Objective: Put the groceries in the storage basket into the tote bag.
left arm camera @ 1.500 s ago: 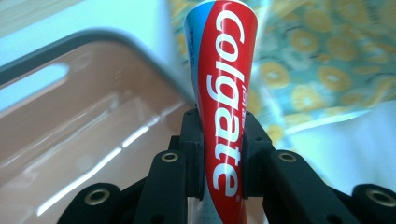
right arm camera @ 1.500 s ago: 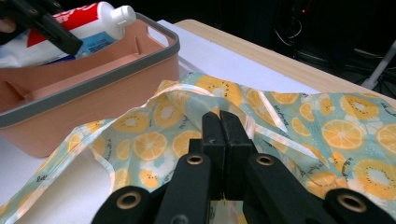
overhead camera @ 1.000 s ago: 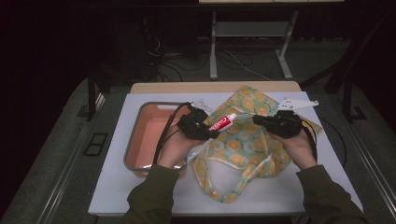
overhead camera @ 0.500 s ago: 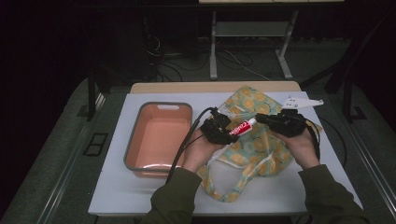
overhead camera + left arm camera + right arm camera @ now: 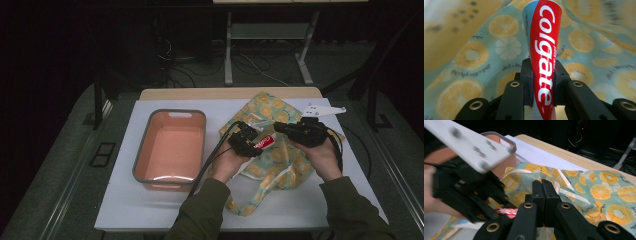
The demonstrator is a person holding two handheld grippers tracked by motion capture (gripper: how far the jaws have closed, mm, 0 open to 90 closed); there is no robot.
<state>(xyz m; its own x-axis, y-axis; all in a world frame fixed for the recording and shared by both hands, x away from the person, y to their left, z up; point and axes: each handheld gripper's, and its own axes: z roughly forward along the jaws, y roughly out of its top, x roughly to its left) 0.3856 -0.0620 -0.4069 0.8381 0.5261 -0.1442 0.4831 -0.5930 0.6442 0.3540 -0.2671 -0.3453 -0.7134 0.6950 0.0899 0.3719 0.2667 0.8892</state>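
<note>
On the white table (image 5: 150, 210), a cloth bag (image 5: 285, 160) printed with orange slices lies spread to the right of a pink tub (image 5: 170, 150). Both of the person's hands work over the bag, with the 2 grippers close together above its middle.

The left gripper (image 5: 248, 142) is clamped on a toothpaste tube (image 5: 263, 142). Seen from the left gripper view, its 2 black jaws press against the sides of the red and white tube (image 5: 544, 62), which rises between them and widens toward the top, with the bag's fabric (image 5: 486, 50) filling the background. From above, the tube sticks out of the gripper toward the right, over the bag and pointing at the other gripper.

The right gripper (image 5: 282, 128) sits just beside the tube's far end. Its own view shows the 2 jaws pressed together with pale fabric at their tips (image 5: 544, 195), so it looks closed on an edge of the bag (image 5: 604, 185), though the pinch itself is hard to make out. That view also takes in the left gripper (image 5: 474, 195) close by at the left, with a bit of the red tube (image 5: 507, 212) below it, and the tub's grey rim (image 5: 506, 140) behind.
</note>
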